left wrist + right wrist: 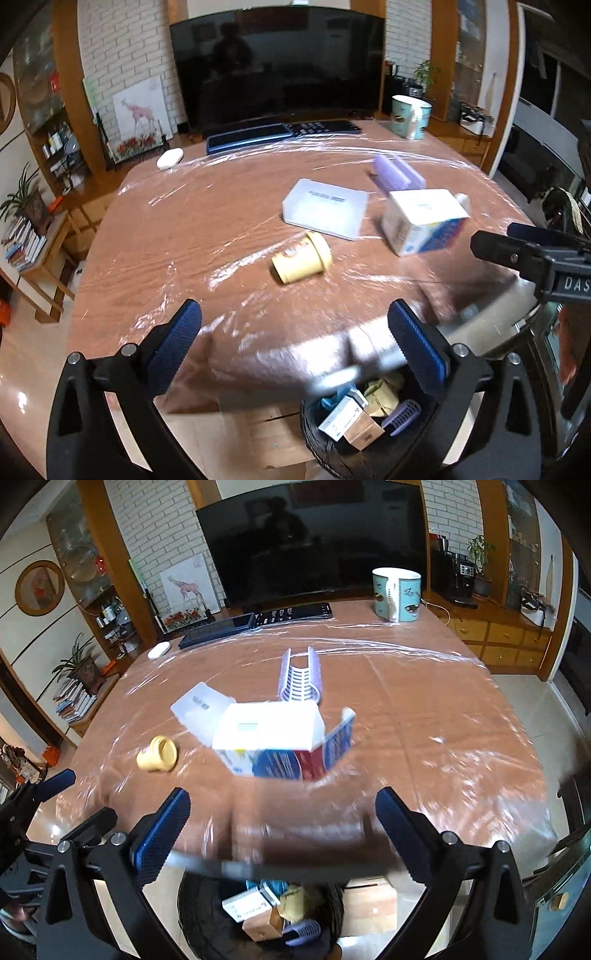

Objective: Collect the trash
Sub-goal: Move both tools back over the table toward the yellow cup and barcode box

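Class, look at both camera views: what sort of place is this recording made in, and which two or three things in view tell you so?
Most likely a home living room. A large television stands against a white brick wall, a framed giraffe picture leans beside it, and a mug sits on the plastic-covered table.

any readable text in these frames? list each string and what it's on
"DAS": white letters on the right hand-held gripper body, cut off by the frame edge.
Carton: print blurred, unreadable.
White flat packet: dark printed line, too small to read.
Boxes in the bin: labels too small to read.
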